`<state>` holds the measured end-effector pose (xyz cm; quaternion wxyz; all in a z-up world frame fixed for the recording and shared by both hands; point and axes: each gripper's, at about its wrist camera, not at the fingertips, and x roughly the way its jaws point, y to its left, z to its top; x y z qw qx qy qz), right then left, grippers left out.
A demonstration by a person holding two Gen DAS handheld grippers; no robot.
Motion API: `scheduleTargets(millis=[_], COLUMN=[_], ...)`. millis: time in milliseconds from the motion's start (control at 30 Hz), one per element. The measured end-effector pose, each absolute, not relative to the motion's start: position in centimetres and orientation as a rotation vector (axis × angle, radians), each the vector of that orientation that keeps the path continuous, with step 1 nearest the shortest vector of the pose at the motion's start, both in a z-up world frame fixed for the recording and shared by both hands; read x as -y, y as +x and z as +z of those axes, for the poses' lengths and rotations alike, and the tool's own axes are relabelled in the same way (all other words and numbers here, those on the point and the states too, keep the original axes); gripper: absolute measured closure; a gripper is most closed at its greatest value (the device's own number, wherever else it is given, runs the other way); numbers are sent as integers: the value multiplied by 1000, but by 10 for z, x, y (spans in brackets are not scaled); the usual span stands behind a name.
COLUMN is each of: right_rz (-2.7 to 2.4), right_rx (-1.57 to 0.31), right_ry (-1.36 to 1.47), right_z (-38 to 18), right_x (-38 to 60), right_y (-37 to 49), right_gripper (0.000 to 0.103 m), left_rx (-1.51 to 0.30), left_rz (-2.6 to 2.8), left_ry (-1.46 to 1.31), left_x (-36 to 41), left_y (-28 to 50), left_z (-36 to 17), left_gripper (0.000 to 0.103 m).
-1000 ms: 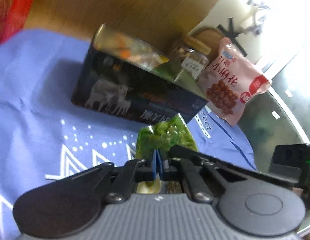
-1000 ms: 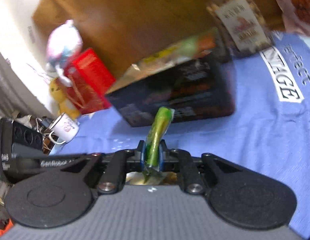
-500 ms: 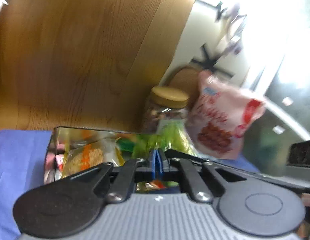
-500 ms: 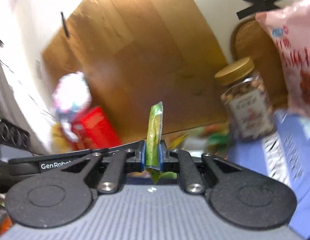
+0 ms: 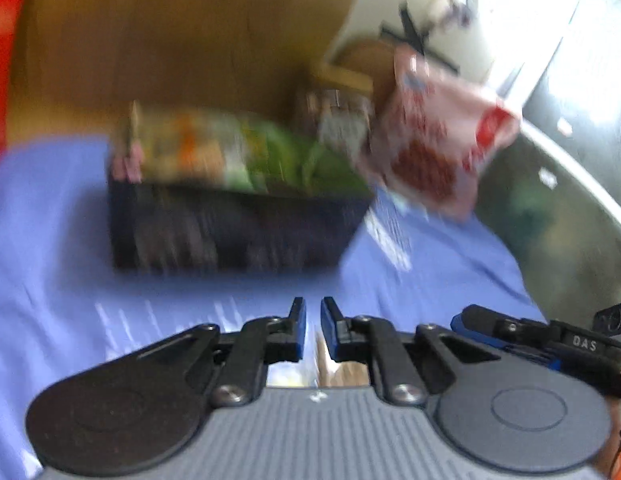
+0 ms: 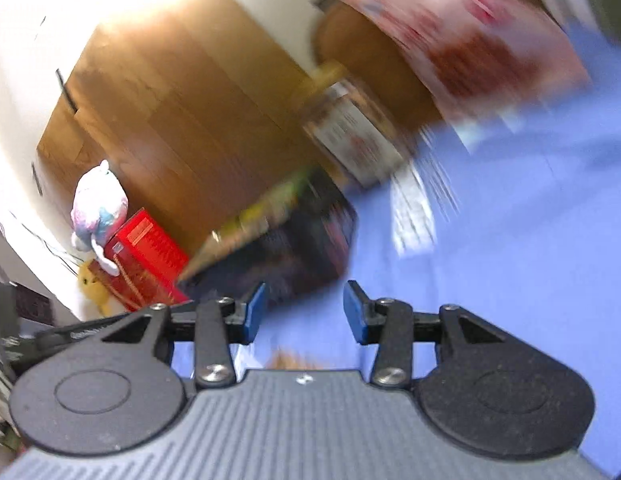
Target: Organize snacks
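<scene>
Snack packets [image 5: 246, 152], green and orange through the blur, fill the open top of a dark box [image 5: 230, 228] that sits on a blue cloth [image 5: 50, 240] over the worktop. From the left wrist view, the box lies ahead of the left claw [image 5: 313, 322] and a little to its left, well apart from it. The left claw's blue pads stand a narrow slit apart and are opening, with nothing between them. Behind the box, to the right, stand a jar [image 5: 338, 112] with a tan lid and a pink snack bag [image 5: 438, 140] leaning beside it. The right claw's tip [image 5: 482, 326] pokes in at the lower right.

From the right wrist view, the right claw [image 6: 304, 312] has its pads clearly apart and widening, only blue cloth [image 6: 510, 240] showing between them. The dark box [image 6: 294, 248] lies just beyond its left finger [image 6: 252, 312], up and to the left. The jar [image 6: 350, 132] and pink bag [image 6: 462, 36] are farther off, upper right. A red box [image 6: 146, 256] and a plush toy [image 6: 98, 204] sit at far left.
</scene>
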<state>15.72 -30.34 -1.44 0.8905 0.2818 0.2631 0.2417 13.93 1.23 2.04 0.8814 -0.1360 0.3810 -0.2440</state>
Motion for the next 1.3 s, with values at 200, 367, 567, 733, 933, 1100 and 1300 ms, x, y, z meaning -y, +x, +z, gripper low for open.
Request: scheduleTargets(millis=[200,367,567,733,933,1100,1300], right_rz=[479,521,645,703,842,905,875], right_rx=[-621,-628,-675,-711,-703,-676,-635], right_ry=[552,529,519,693,941,937,697], right_z=[-33,-43,-52,-60,-55,-17,43], right_x=[297,273,245,259,273,257,213], right_y=[125,133,132,139,153,187,260], right_gripper=[57,62,85,91,92,92,86], left_rx=[-855,-870,-863,-871,-806,-692,-623], left_rz=[-526,-524,-529,-545,-657,-633,-488], left_ry=[-305,-385,-452,-531,-621,-576,-457], left_x=[0,-3,-13,-34,-49,-63,-63], left_y=[132,126,110,109,110,133,202], left_z=[-6,-8,-12,-10,13,56,86], left_gripper=[74,75,74,64,53,71,71])
